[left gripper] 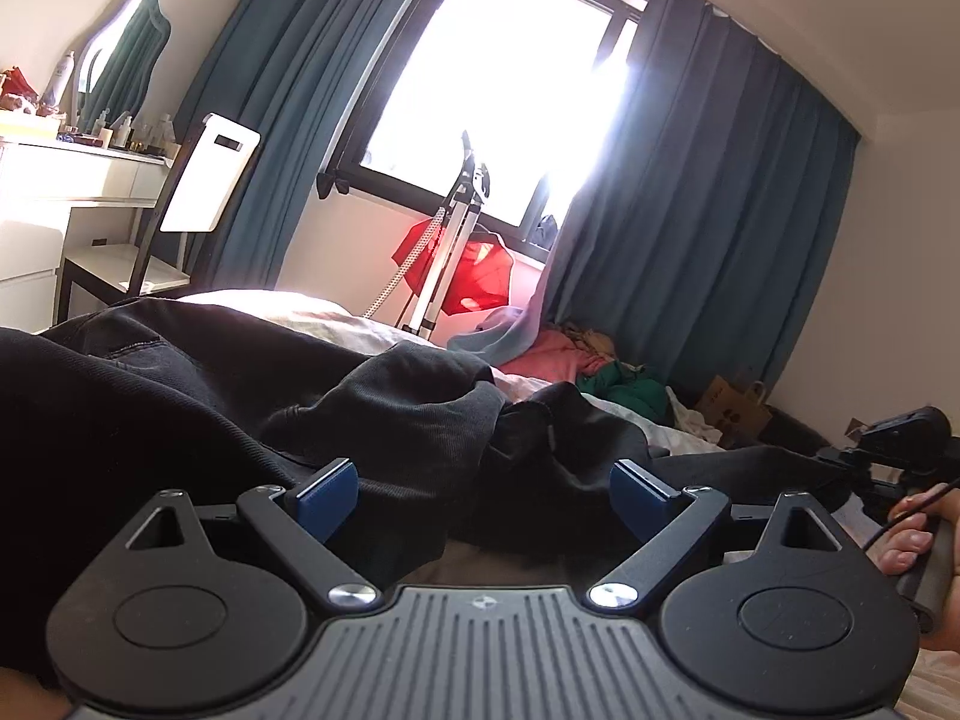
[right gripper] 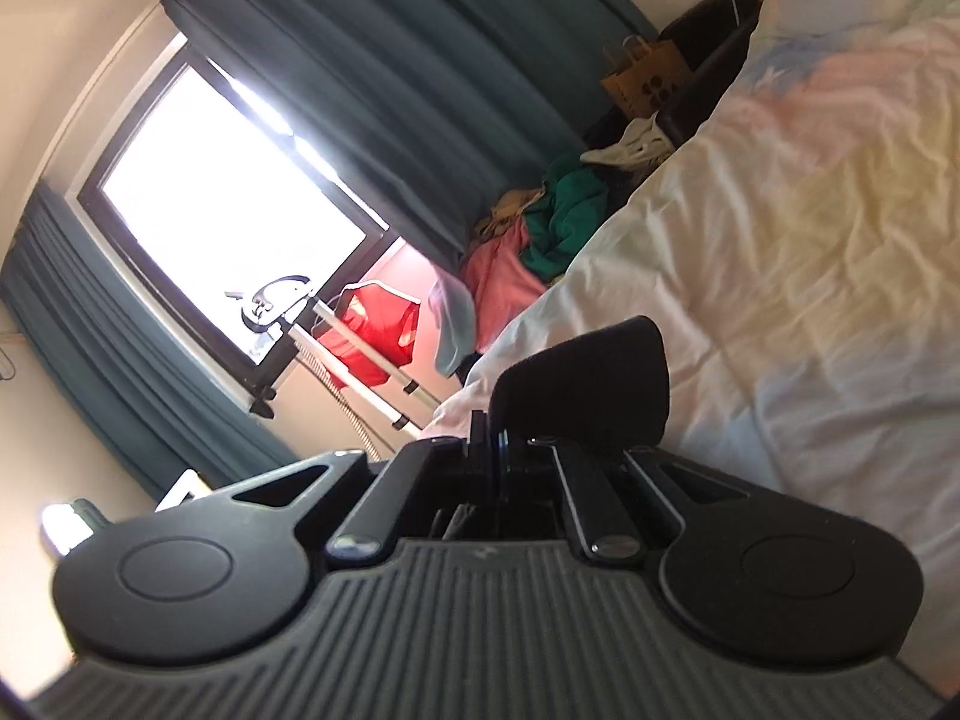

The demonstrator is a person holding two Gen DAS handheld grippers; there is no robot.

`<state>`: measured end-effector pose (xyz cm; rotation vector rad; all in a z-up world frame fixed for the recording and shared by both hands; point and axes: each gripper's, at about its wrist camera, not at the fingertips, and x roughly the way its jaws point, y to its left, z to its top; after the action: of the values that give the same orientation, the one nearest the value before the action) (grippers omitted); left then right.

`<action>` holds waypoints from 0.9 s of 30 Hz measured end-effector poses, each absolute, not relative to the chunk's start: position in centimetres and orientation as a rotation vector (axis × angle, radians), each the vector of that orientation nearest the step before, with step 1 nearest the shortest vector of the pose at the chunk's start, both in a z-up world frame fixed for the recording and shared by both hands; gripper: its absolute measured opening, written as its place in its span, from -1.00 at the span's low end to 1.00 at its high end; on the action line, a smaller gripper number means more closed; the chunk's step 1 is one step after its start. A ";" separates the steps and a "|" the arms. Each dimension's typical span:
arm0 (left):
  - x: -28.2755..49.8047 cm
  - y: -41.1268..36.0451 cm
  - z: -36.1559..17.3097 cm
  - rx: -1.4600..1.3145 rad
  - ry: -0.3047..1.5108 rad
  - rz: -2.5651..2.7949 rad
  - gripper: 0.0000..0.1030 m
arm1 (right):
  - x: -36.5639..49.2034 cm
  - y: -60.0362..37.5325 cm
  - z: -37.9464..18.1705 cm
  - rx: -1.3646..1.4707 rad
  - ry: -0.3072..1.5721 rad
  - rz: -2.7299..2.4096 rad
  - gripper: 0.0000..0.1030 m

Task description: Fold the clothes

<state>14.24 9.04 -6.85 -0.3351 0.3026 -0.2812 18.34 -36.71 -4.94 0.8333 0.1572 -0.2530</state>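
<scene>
Black fabric is filling the middle of the left wrist view: a dark garment (left gripper: 240,396) is lying crumpled on the bed (left gripper: 300,309), bunched into thick folds that are running from the left edge of the frame across to the right. The left hand-held gripper (left gripper: 485,495) is sitting low over this cloth with its blue-padded fingers (left gripper: 329,495) spread wide apart, and nothing is lying between them; the garment is sitting just beyond the fingertips. At the right edge of that view a person's hand (left gripper: 915,540) is wrapping around the handle of the other device.

In the right wrist view, the camera is rolled strongly to one side, so the bed is appearing as a slanted plane of pale, wrinkled sheet. The right hand-held gripper (right gripper: 489,441) is showing its jaws drawn tightly together, pinching a flap of the black cloth (right gripper: 582,378), which is standing up stiffly from the closed tips above the sheet.

Beyond the far edge of the bed, a heap of pink and green clothes (left gripper: 588,360) is piling up near teal curtains (left gripper: 708,210), and a red item (left gripper: 474,276) is hanging beside a metal stand under the bright window (left gripper: 492,90).
</scene>
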 end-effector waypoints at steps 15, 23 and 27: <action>11.2 6.9 -7.5 -0.322 0.418 -0.347 0.80 | 4.9 -50.5 -13.0 1.229 0.241 -0.476 -0.84; 11.5 6.8 -9.0 -0.385 0.509 -0.295 0.80 | 4.9 -51.7 -16.9 1.477 0.259 -0.399 0.44; 12.1 6.9 -9.6 -0.423 0.549 -0.259 0.80 | 6.6 -51.4 -17.6 1.469 0.343 -0.396 0.47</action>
<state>12.09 6.87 -9.64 -0.4235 0.5489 -0.2587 6.56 -51.41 -17.57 1.4686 0.3435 -0.3959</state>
